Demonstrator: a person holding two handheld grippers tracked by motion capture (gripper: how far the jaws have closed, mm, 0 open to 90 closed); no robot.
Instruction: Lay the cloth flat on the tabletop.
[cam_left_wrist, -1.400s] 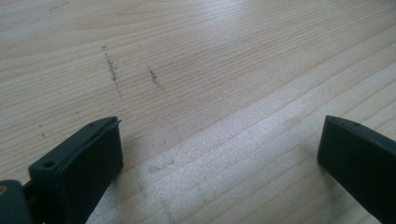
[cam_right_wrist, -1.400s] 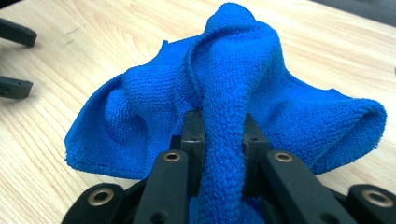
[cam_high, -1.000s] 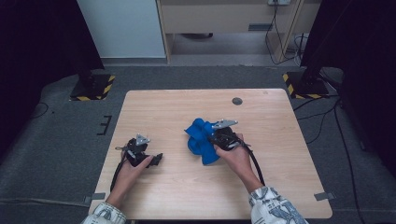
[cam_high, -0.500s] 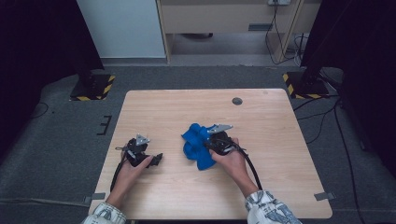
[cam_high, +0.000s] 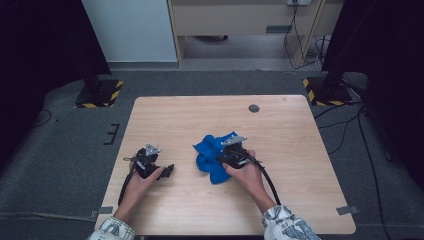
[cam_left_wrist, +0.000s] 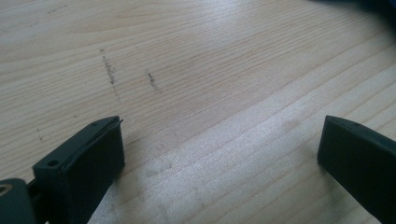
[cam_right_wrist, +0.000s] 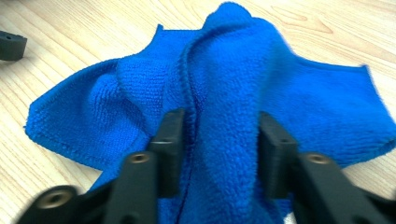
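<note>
A crumpled blue cloth lies mid-table; in the right gripper view the cloth rises in a soft ridge. My right gripper sits at its right side, and in its own view the right gripper straddles that ridge. Its jaws have just been opening, and the fold stands loosely between them. My left gripper rests on the table left of the cloth, apart from it. In its own view the left gripper is wide open over bare wood.
The wooden table has a small dark round plug near its far edge. A black jaw tip of the other gripper shows beyond the cloth. Black stands with striped bases sit on the floor past the far corners.
My right hand has shifted slightly left and nearer to the person, and the cloth has bunched a little leftward with it. The left hand has stayed put.
</note>
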